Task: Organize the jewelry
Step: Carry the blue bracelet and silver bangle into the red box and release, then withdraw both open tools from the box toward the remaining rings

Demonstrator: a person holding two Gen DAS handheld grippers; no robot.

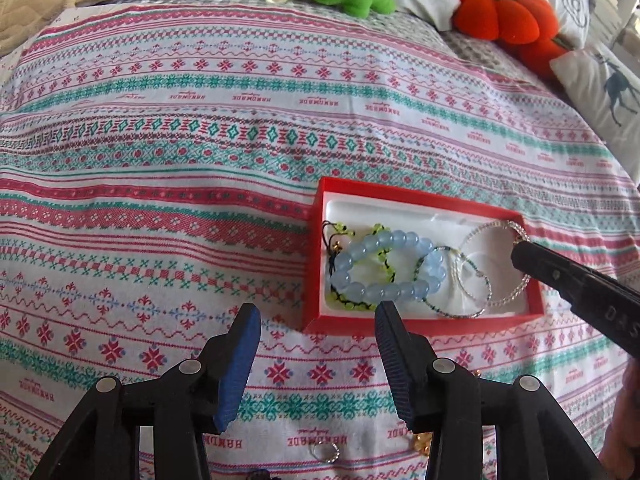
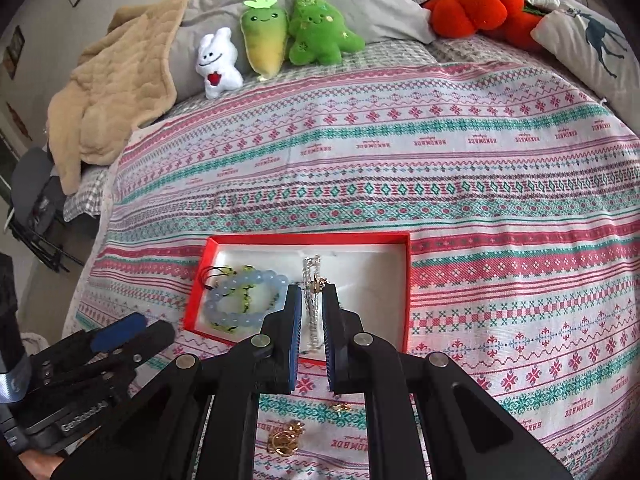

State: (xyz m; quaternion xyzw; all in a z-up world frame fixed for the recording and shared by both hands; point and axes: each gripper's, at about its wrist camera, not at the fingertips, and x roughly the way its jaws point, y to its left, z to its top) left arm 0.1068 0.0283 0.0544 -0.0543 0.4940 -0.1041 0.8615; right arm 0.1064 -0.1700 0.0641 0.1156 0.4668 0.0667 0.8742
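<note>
A red jewelry box (image 1: 316,240) with a white lining sits on the patterned bedspread. It holds a pale blue bead bracelet (image 1: 384,272), a green and black cord bracelet (image 1: 340,300), thin beaded bangles (image 1: 472,284) and a clear crystal bracelet (image 1: 516,264). My left gripper (image 1: 318,320) is open and empty just in front of the box. My right gripper (image 2: 312,292) is over the box (image 2: 408,280), shut on the clear crystal bracelet (image 2: 312,320); its tip shows in the left wrist view (image 1: 520,252). The blue bracelet (image 2: 240,296) lies to its left.
Gold jewelry pieces (image 2: 284,440) and a small gold piece (image 2: 340,408) lie on the cloth in front of the box. A silver ring (image 1: 326,452) lies near me. Plush toys (image 2: 280,36), an orange plush (image 2: 476,4), pillows and a beige blanket (image 2: 112,96) line the far side.
</note>
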